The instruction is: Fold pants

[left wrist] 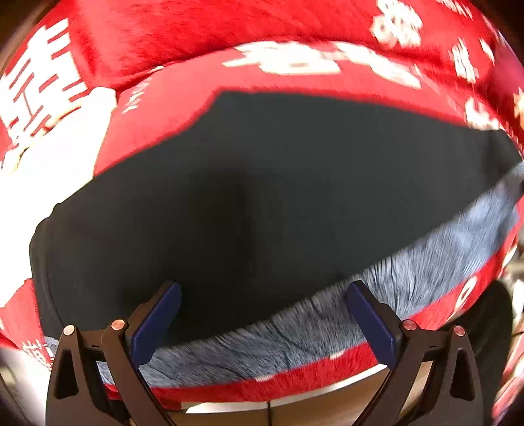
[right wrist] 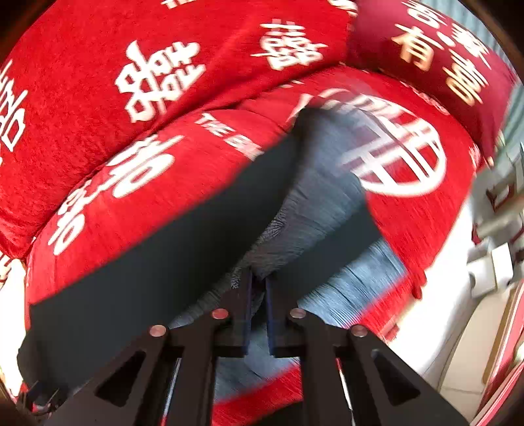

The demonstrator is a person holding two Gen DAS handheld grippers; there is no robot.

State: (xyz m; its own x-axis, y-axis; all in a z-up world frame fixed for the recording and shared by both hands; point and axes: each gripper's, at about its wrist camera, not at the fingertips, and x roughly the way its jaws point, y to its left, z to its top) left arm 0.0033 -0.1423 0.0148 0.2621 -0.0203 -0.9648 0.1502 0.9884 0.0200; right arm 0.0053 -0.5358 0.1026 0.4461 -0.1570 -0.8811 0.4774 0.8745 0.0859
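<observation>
Right gripper (right wrist: 258, 288) pinches the fleece-lined pants (right wrist: 183, 236) edge while my left gripper (left wrist: 262, 314) hangs spread; I judge the shallow bite may slip free.

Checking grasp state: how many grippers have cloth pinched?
1. The right gripper is shut on the pants' fleecy lining and lifts a fold. The left gripper is open over the pants' near edge, pinching nothing.

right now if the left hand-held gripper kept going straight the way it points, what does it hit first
Most likely the pants: the open left hand-held gripper points down at their fuzzy grey edge, which lies on the red cover. How near is unclear.
</observation>
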